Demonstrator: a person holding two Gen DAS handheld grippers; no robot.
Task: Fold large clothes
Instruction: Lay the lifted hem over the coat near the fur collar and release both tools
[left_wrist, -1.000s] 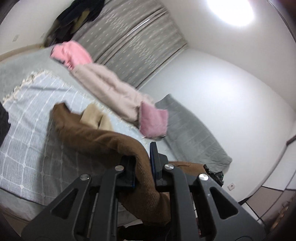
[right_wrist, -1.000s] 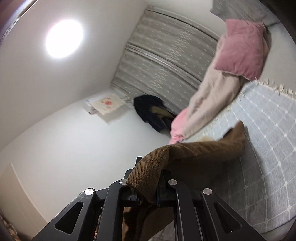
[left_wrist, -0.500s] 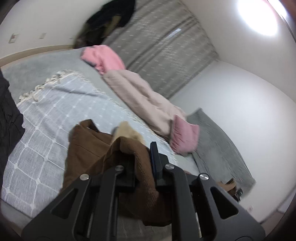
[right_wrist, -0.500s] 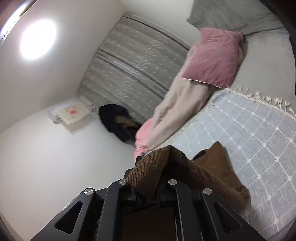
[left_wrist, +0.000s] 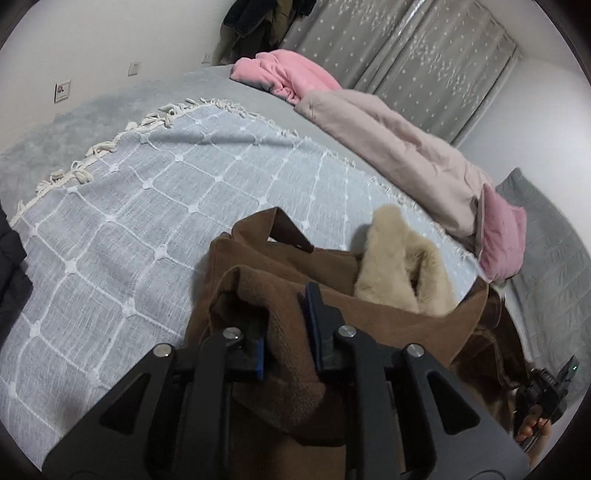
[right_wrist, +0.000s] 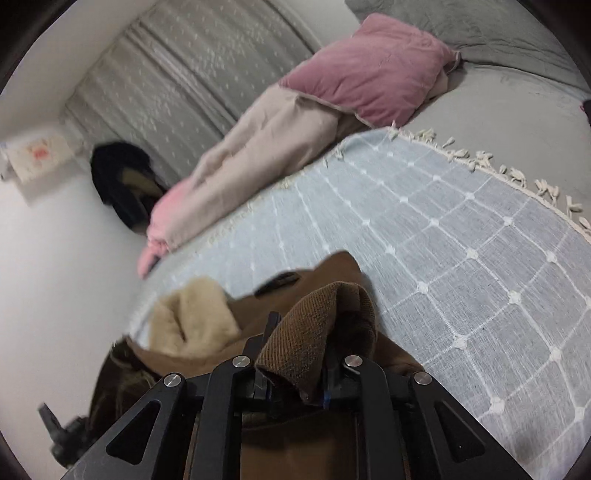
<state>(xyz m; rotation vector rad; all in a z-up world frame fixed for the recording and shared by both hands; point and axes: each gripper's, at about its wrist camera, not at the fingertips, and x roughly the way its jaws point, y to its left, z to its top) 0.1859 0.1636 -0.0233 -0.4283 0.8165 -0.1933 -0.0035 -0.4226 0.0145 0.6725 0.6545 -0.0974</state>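
A brown coat (left_wrist: 280, 266) with a cream fur collar (left_wrist: 402, 273) lies partly on the light blue checked blanket (left_wrist: 155, 192) at the bed's near edge. My left gripper (left_wrist: 286, 332) is shut on a ribbed brown edge of the coat. My right gripper (right_wrist: 295, 354) is shut on another ribbed brown edge of the same coat (right_wrist: 325, 314); the fur collar (right_wrist: 192, 321) lies to its left. The right gripper also shows at the lower right of the left wrist view (left_wrist: 550, 391).
A beige quilt (left_wrist: 388, 147), a pink garment (left_wrist: 288, 74) and a pink pillow (right_wrist: 369, 66) lie along the far side of the bed. Grey curtains (left_wrist: 424, 48) hang behind. Dark clothes (right_wrist: 122, 184) hang on the wall. A black garment (left_wrist: 11, 266) lies at the left edge.
Both grippers have come down toward the bed with the coat. The coat, held stretched in the air before, now rests bunched on the blanket with its collar showing.
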